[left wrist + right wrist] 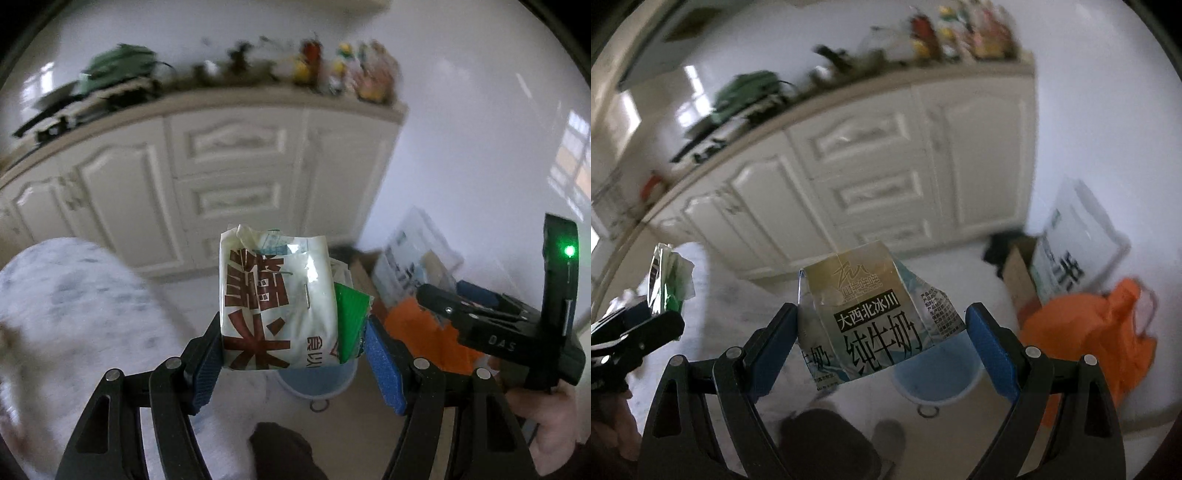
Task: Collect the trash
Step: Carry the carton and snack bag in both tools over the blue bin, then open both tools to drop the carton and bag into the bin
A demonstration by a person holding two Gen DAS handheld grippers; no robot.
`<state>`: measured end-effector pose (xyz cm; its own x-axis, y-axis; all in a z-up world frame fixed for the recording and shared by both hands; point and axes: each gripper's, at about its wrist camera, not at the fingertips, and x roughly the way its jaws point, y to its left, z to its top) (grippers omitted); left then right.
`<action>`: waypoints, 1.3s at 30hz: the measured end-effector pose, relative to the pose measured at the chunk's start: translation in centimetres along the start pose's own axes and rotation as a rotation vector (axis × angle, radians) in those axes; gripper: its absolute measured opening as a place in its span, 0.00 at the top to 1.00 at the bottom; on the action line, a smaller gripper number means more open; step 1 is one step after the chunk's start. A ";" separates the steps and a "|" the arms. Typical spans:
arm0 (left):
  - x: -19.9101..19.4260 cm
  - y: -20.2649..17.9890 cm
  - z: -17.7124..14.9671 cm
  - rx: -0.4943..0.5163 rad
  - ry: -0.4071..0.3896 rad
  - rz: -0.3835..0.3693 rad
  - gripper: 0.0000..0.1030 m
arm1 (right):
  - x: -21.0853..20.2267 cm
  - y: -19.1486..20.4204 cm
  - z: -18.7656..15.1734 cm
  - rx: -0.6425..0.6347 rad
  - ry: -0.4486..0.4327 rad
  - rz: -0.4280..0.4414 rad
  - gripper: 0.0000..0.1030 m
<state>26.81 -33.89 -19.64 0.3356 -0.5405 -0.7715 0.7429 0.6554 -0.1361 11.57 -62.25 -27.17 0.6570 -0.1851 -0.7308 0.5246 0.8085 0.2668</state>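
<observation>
My left gripper (293,347) is shut on a crumpled white wrapper (273,299) with brown characters and a green scrap beside it, held in the air. My right gripper (881,336) is shut on a flattened milk carton (871,317) with black characters. A blue bucket (317,380) stands on the floor just below and behind the wrapper; in the right wrist view the bucket (938,373) sits below the carton's right side. The right gripper's body (517,325) shows at the right of the left wrist view, and the left gripper with its wrapper (665,280) at the left of the right wrist view.
A white cabinet (221,177) with clutter on top runs along the back. An orange bag (1097,332), a cardboard box (1019,273) and a white sack (1078,229) lie at the right by the wall. A marble tabletop (62,317) is at left. Dark shoes (827,439) are below.
</observation>
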 end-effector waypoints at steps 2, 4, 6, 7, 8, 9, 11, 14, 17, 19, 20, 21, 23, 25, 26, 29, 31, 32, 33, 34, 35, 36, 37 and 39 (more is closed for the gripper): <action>3.4 -0.3 1.4 0.016 0.055 -0.018 0.35 | 1.6 -1.7 -0.3 0.034 0.028 -0.006 0.11; 6.3 -1.0 2.7 0.029 0.104 -0.032 0.35 | 3.3 -2.9 -0.4 0.056 0.056 -0.015 0.11; 9.5 -1.4 3.8 0.038 0.154 -0.040 0.35 | 4.8 -3.9 -0.5 0.078 0.080 -0.014 0.11; 10.5 -1.6 4.1 0.040 0.174 -0.044 0.35 | 5.7 -4.5 -0.6 0.095 0.093 -0.012 0.11; 12.0 -1.8 5.0 0.042 0.199 -0.049 0.35 | 6.5 -4.9 -0.8 0.107 0.104 -0.009 0.11; 13.5 -1.8 5.6 0.047 0.219 -0.052 0.35 | 7.4 -5.4 -0.9 0.120 0.117 -0.005 0.11; 16.2 -2.3 6.6 0.061 0.257 -0.053 0.35 | 8.9 -6.4 -1.0 0.149 0.144 -0.006 0.11; 19.8 -3.2 7.7 0.077 0.331 -0.062 0.34 | 11.2 -8.4 -1.6 0.240 0.185 0.023 0.10; 22.8 -3.9 8.4 0.098 0.366 -0.027 0.26 | 12.8 -10.0 -2.2 0.309 0.215 0.033 0.09; 23.5 -3.7 9.2 0.103 0.367 0.011 0.19 | 13.2 -10.5 -2.4 0.330 0.227 0.027 0.07; 23.5 -4.1 9.2 0.106 0.359 0.017 0.17 | 13.1 -10.5 -2.6 0.329 0.228 0.017 0.05; 23.3 -4.2 9.3 0.111 0.348 0.024 0.15 | 13.0 -10.5 -2.6 0.327 0.224 0.016 0.04; 23.1 -4.0 9.9 0.123 0.330 0.052 0.07 | 12.6 -10.3 -2.7 0.331 0.217 0.020 0.00; 22.6 -3.8 10.4 0.129 0.307 0.066 0.06 | 12.1 -9.9 -2.8 0.328 0.214 0.013 0.00; 22.2 -3.4 10.8 0.128 0.303 0.071 0.06 | 11.8 -9.7 -2.8 0.326 0.210 0.008 0.00; 20.8 -3.2 11.5 0.123 0.270 0.085 0.05 | 10.6 -8.9 -2.7 0.321 0.195 0.000 0.00; 19.3 -3.1 11.6 0.121 0.244 0.089 0.05 | 9.6 -8.3 -2.7 0.314 0.182 -0.004 0.00; 18.5 -3.0 12.0 0.117 0.225 0.089 0.05 | 8.9 -7.8 -2.6 0.311 0.172 -0.007 0.00; 17.4 -3.0 12.0 0.114 0.210 0.087 0.05 | 8.1 -7.3 -2.5 0.307 0.161 -0.006 0.00; 16.6 -2.9 12.3 0.111 0.192 0.087 0.05 | 7.3 -6.8 -2.4 0.301 0.150 -0.005 0.00; 15.5 -2.8 12.5 0.109 0.171 0.089 0.05 | 6.7 -6.3 -2.3 0.293 0.141 -0.006 0.00; 14.3 -2.7 12.6 0.108 0.146 0.093 0.05 | 6.1 -5.7 -2.2 0.284 0.131 -0.006 0.00; 12.9 -2.5 12.5 0.107 0.122 0.094 0.03 | 5.1 -4.9 -2.0 0.272 0.117 -0.003 0.00; 10.3 -2.1 12.4 0.098 0.087 0.100 0.02 | 3.7 -3.7 -1.7 0.257 0.097 0.002 0.00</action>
<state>35.91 -47.34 -19.60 0.3624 -0.4247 -0.8296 0.7629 0.6465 0.0022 11.19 -64.95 -31.95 0.6099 -0.1194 -0.7834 0.6514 0.6385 0.4098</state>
